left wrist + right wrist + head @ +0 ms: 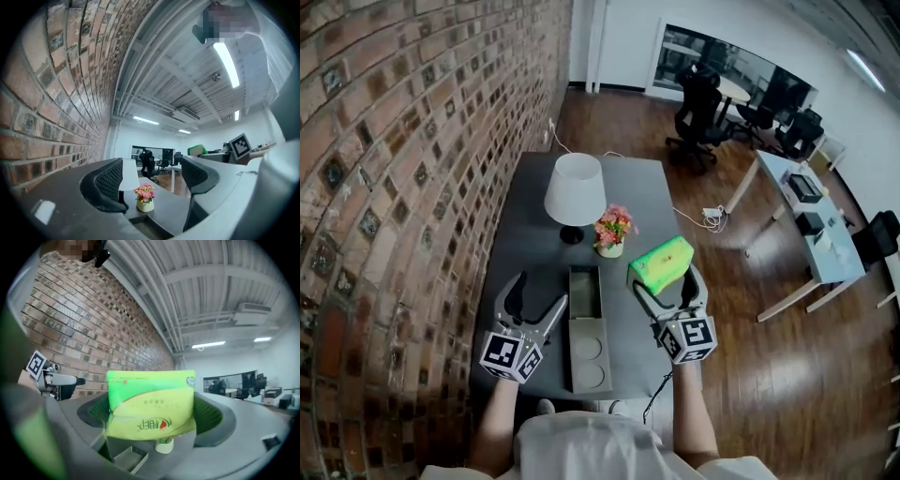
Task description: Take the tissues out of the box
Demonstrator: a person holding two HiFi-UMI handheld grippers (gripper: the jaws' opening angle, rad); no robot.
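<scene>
A bright green tissue pack [661, 262] hangs above the dark table's right side, clear of the grey box [573, 328]. My right gripper [666, 279] is shut on the tissue pack; in the right gripper view the pack [150, 399] fills the gap between both jaws, print upside down. The box lies lengthwise mid-table, with an open rectangular compartment at its far end and two round recesses nearer me. My left gripper [539, 292] hovers left of the box, open and empty. Between its jaws [152, 180] only the table shows.
A white-shaded lamp [575, 190] and a small flower pot [612, 232] stand behind the box. A brick wall [403, 169] runs along the table's left edge. To the right are wooden floor, a white desk [806, 225] and office chairs [698, 117].
</scene>
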